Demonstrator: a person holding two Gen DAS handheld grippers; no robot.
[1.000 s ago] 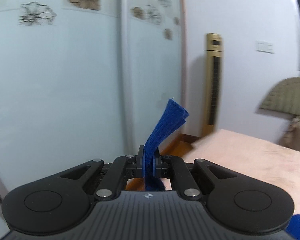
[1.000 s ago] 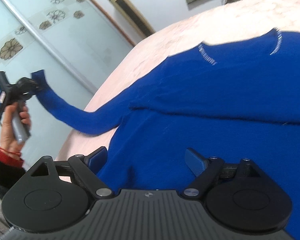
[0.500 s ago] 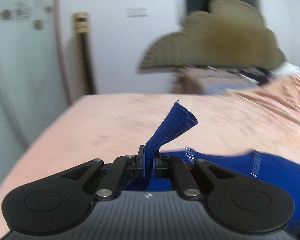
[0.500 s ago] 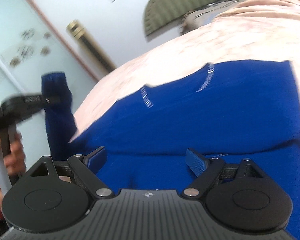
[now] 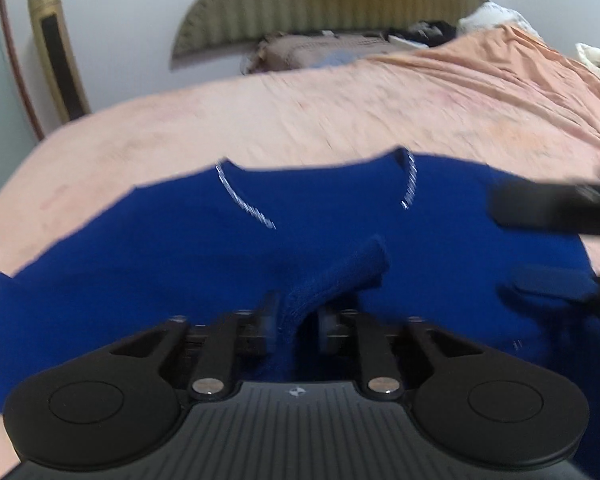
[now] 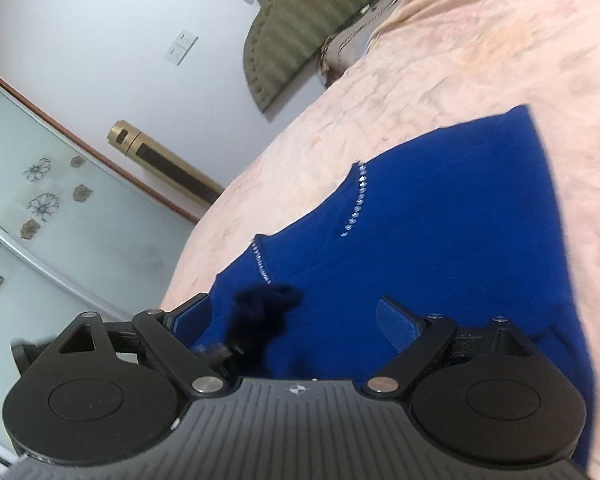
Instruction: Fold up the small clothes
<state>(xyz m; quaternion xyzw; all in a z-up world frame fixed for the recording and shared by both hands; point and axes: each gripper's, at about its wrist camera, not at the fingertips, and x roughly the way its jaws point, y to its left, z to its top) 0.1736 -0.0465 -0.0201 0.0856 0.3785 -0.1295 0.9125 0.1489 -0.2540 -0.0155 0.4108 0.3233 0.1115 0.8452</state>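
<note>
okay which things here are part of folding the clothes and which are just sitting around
Part of the job:
blue sweater
sleeve cuff, between the left gripper fingers
right gripper, open over the sweater
bed

Just around:
headboard
gold tower fan
wardrobe doors

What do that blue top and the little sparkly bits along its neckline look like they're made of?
The blue top looks like a soft knit, perhaps wool or acrylic: matte, fuzzy and limp, and its cuff shows ribbing where it sits between the left gripper fingers. The sparkly trim looks like small clear rhinestones or beads, glinting pale against the blue; plastic or glass, I cannot tell.
</note>
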